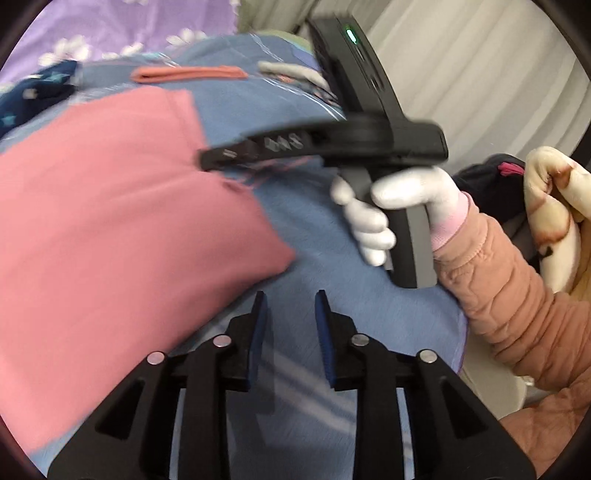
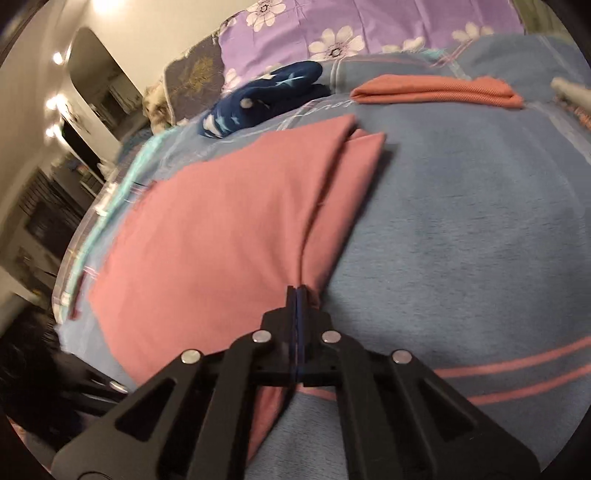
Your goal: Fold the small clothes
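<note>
A pink garment [image 1: 110, 206] lies partly folded on the blue bedspread [image 1: 317, 236]; it also shows in the right wrist view [image 2: 221, 229]. My left gripper [image 1: 290, 306] is open and empty, just off the garment's near corner. My right gripper [image 2: 297, 291] is shut on the pink garment's edge, bunching the cloth there. In the left wrist view the right gripper's tip [image 1: 207, 159] rests at the garment's right edge, held by a white-gloved hand [image 1: 373, 218].
A folded orange-pink cloth [image 2: 436, 90] and a navy star-print garment [image 2: 266, 96] lie farther back on the blue bedspread [image 2: 461, 221]. A purple flowered sheet [image 2: 369, 29] lies behind. A grey item [image 1: 288, 70] sits at the far edge. A cream blanket [image 1: 554, 206] is at right.
</note>
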{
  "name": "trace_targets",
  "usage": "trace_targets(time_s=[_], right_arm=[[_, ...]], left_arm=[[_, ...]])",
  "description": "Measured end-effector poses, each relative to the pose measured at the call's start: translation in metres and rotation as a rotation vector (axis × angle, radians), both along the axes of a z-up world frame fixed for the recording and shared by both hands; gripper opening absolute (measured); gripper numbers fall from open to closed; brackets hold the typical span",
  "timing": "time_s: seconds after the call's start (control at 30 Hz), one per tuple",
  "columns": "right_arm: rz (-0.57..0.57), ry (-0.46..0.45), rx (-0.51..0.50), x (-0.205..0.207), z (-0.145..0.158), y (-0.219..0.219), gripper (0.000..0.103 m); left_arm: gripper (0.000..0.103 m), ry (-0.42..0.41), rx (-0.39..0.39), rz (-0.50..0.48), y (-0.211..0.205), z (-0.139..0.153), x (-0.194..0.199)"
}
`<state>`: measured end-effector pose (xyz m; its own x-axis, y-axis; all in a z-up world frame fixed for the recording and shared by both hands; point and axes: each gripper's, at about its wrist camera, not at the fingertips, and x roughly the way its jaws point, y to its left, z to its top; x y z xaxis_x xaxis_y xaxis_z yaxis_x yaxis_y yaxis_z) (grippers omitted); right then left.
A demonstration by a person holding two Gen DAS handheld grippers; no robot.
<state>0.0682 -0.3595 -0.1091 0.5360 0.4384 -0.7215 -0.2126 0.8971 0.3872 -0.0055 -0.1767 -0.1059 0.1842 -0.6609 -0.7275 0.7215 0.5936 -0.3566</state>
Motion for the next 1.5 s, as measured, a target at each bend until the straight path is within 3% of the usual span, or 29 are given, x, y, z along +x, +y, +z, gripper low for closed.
trace_targets(time_s=[0.13, 0.2, 0.27, 0.37, 0.5, 0.6, 0.67, 0.87, 1.03, 1.13, 1.23, 1.33, 1.4, 1.5], right_arm=[[-0.026, -0.025, -0.09, -0.01, 0.006, 0.009, 0.002], [-0.07, -0.05, -0.204, -0.016, 0.015, 0.02, 0.024], [-0.102, -0.1, -0.291, -0.022, 0.029, 0.028, 0.025], [-0.096, -0.174, -0.289, -0.032, 0.057, 0.046, 0.025], [0.038, -0.285, -0.343, -0.051, 0.082, 0.109, 0.029], [0.213, -0.339, -0.358, -0.066, 0.085, 0.173, 0.037], [0.352, -0.375, -0.405, -0.078, 0.074, 0.227, 0.041], [0.587, -0.439, -0.533, -0.1, 0.043, 0.34, 0.042], [0.635, -0.494, -0.673, -0.11, 0.028, 0.397, 0.047], [0.595, -0.518, -0.779, -0.104, 0.013, 0.417, 0.047], [0.532, -0.613, -0.941, -0.098, -0.008, 0.437, 0.046], [0.491, -0.645, -0.992, -0.094, -0.009, 0.445, 0.031], [0.502, -0.656, -1.029, -0.09, -0.015, 0.454, 0.004], [0.527, -0.681, -0.958, -0.097, -0.006, 0.449, 0.004]], left_arm=[[0.031, -0.07, -0.04, 0.171, 0.07, 0.02, -0.005], [0.034, -0.109, -0.054, 0.275, 0.108, 0.026, -0.007], [0.034, -0.147, -0.065, 0.407, 0.159, 0.034, -0.012], [0.034, -0.178, -0.06, 0.578, 0.226, 0.035, -0.011], [0.034, -0.186, -0.043, 0.827, 0.315, 0.034, -0.023], [0.035, -0.175, -0.031, 0.932, 0.348, 0.027, -0.029], [0.036, -0.17, -0.024, 0.967, 0.361, 0.024, -0.034], [0.042, -0.16, -0.055, 0.989, 0.382, 0.012, -0.037], [0.042, -0.165, -0.097, 0.99, 0.395, 0.007, -0.046], [0.042, -0.169, -0.117, 0.991, 0.402, 0.007, -0.049], [0.043, -0.162, -0.125, 0.991, 0.408, 0.003, -0.048], [0.043, -0.125, -0.136, 1.0, 0.414, -0.005, -0.043], [0.043, -0.102, -0.15, 0.998, 0.417, -0.008, -0.039], [0.043, -0.124, -0.145, 0.98, 0.417, -0.003, -0.033]])
